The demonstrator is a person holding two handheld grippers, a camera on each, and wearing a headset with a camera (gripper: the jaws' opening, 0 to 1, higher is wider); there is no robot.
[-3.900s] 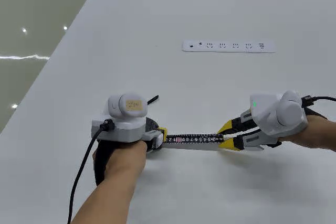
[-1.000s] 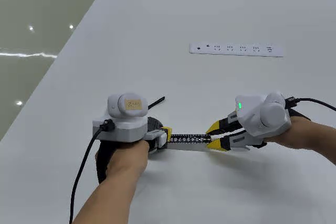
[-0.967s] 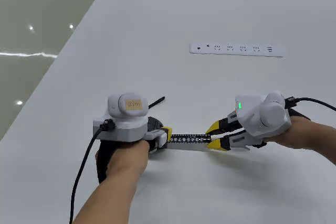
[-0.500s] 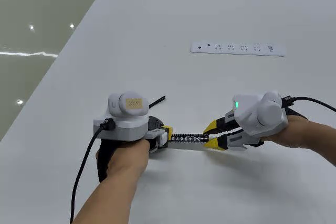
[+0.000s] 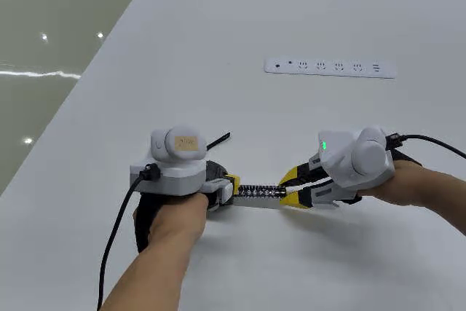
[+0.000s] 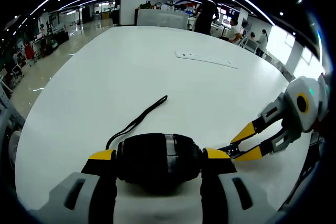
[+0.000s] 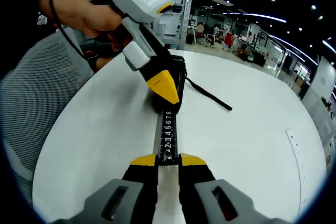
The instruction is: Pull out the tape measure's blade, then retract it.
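The black tape measure case (image 6: 157,160) sits clamped between the yellow-tipped fingers of my left gripper (image 6: 158,157), low on the white table; in the head view the left gripper (image 5: 222,189) hides most of the case (image 5: 212,172). A short length of numbered blade (image 5: 259,191) runs right from the case to my right gripper (image 5: 289,186), which is shut on the blade's end. In the right gripper view the blade (image 7: 168,135) leads from my right gripper (image 7: 168,160) up to the case (image 7: 173,80). The case's black wrist strap (image 6: 137,120) lies on the table.
A white power strip (image 5: 330,68) lies flat on the table (image 5: 240,92) farther back. The table's left edge drops to a glossy floor (image 5: 51,41). Cables trail from both grippers. A mesh chair (image 7: 31,103) and a few people stand beyond the table.
My right gripper has moved left toward the case, and the exposed blade has grown shorter. The left gripper and case have stayed put.
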